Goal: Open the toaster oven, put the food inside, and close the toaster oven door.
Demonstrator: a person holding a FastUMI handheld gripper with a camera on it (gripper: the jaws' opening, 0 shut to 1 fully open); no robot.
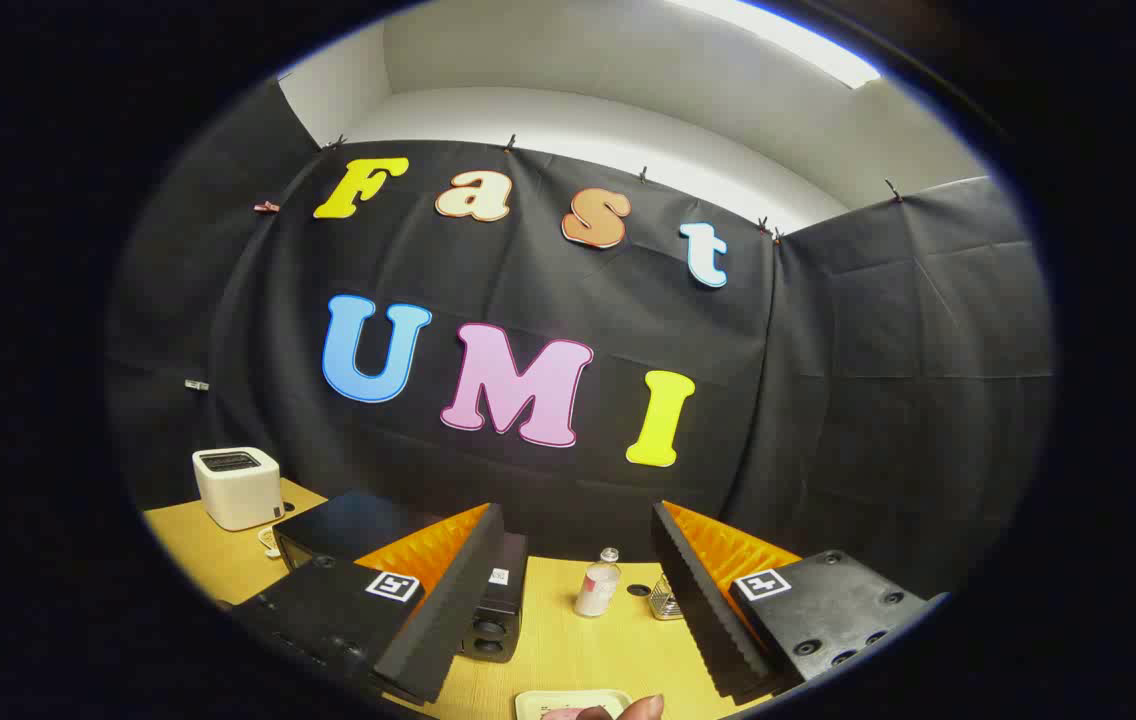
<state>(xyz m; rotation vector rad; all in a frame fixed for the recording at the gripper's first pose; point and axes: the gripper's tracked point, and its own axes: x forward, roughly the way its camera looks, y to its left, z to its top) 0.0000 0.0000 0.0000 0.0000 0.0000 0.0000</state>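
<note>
The black toaster oven (348, 528) stands on the wooden table (568, 650), mostly hidden behind my left finger, with its knob panel (490, 632) showing beside that finger. I cannot see its door from here. My gripper (578, 518) is open wide and raised above the table, with nothing between the fingers. Below and between the fingers lies a pale tray (553, 700). Something pinkish and a brown rounded piece (644, 708), probably the food, sit on the tray, largely cut off from sight.
A white box-shaped toaster (236, 487) stands at the table's far left, beyond the oven. A small clear bottle (598, 585) and a small metal rack-like item (666, 600) stand between the fingers near the booth's wall.
</note>
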